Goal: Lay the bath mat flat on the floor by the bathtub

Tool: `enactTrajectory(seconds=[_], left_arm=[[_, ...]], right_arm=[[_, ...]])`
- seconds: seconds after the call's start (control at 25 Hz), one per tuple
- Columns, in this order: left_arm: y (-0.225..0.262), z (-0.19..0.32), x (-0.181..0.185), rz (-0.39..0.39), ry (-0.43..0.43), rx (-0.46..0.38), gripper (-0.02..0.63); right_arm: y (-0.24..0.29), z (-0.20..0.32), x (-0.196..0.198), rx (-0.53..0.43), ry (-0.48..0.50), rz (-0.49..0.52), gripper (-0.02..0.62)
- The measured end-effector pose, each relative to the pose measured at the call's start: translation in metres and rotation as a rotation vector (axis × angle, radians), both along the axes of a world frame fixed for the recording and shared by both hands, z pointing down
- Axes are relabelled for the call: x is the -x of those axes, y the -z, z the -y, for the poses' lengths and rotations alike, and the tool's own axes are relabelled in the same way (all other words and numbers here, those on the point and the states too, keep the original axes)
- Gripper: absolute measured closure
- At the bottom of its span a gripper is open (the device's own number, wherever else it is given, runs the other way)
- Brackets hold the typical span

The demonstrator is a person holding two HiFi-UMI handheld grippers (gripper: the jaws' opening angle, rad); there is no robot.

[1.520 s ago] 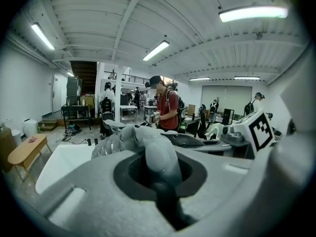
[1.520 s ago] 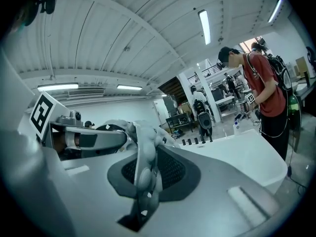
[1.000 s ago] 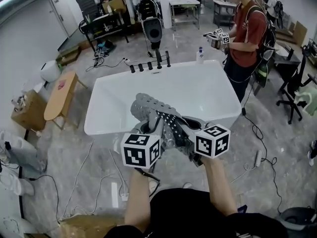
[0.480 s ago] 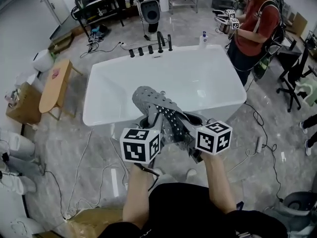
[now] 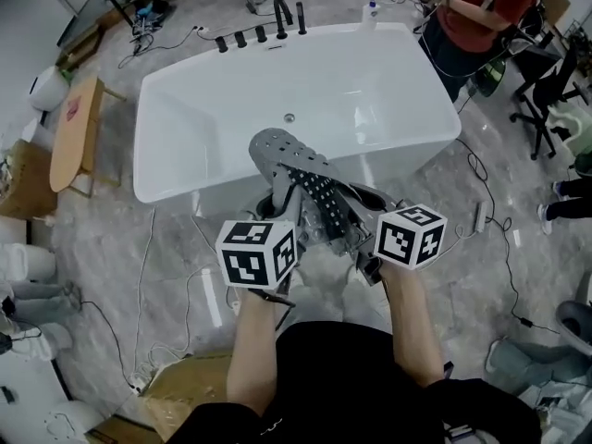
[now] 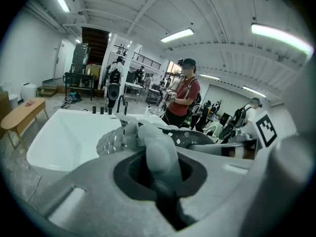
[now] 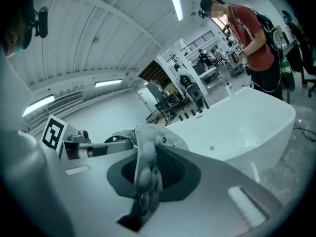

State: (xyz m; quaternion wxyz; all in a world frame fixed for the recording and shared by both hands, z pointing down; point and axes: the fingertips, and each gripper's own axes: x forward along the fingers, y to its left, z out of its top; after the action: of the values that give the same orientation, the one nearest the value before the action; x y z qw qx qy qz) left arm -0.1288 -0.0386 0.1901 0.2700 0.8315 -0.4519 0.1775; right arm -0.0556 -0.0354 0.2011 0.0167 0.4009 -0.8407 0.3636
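Carrying step: left gripper (image 6: 159, 167) and right gripper (image 7: 144, 179) are each pinching the bunched bath mat (image 5: 298, 169). The next move is probably calling for spreading it on the floor (image 5: 176, 276) below the bathtub (image 5: 213, 118).

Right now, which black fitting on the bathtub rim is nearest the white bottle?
The tall straight post at the row's right end in the head view; the curved spout and three short knobs stand farther from the bottle.

bath mat (image 5: 294, 160): 1 | bathtub (image 5: 199, 132): 1 | left gripper (image 6: 157, 157), right gripper (image 7: 144, 177): 2 | bench (image 5: 74, 137): 1 | taps (image 5: 261, 33): perhaps 5
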Motion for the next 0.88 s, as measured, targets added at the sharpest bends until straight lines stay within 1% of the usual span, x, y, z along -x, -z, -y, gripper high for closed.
enactTrajectory(seconds=[0.08, 0.2, 0.52, 0.76, 0.88], left_arm=[[-0.015, -0.002, 0.000, -0.006, 0.000, 0.023, 0.584], [-0.035, -0.005, -0.004, 0.001, -0.019, 0.069, 0.584], [-0.073, -0.009, 0.002, 0.003, -0.003, 0.134, 0.584], [-0.115, -0.015, 0.008, 0.016, -0.014, 0.187, 0.586], [-0.140, -0.011, 0.004, 0.004, -0.015, 0.212, 0.586]], right_arm=[[-0.011, 0.000, -0.004, 0.034, -0.016, 0.025, 0.568], [-0.028, 0.000, -0.011, 0.076, -0.043, 0.032, 0.568], [-0.064, 0.006, -0.022, 0.142, -0.093, 0.036, 0.568], [-0.103, 0.005, -0.027, 0.193, -0.133, 0.078, 0.568], [-0.125, 0.009, -0.035, 0.218, -0.139, 0.054, 0.568]])
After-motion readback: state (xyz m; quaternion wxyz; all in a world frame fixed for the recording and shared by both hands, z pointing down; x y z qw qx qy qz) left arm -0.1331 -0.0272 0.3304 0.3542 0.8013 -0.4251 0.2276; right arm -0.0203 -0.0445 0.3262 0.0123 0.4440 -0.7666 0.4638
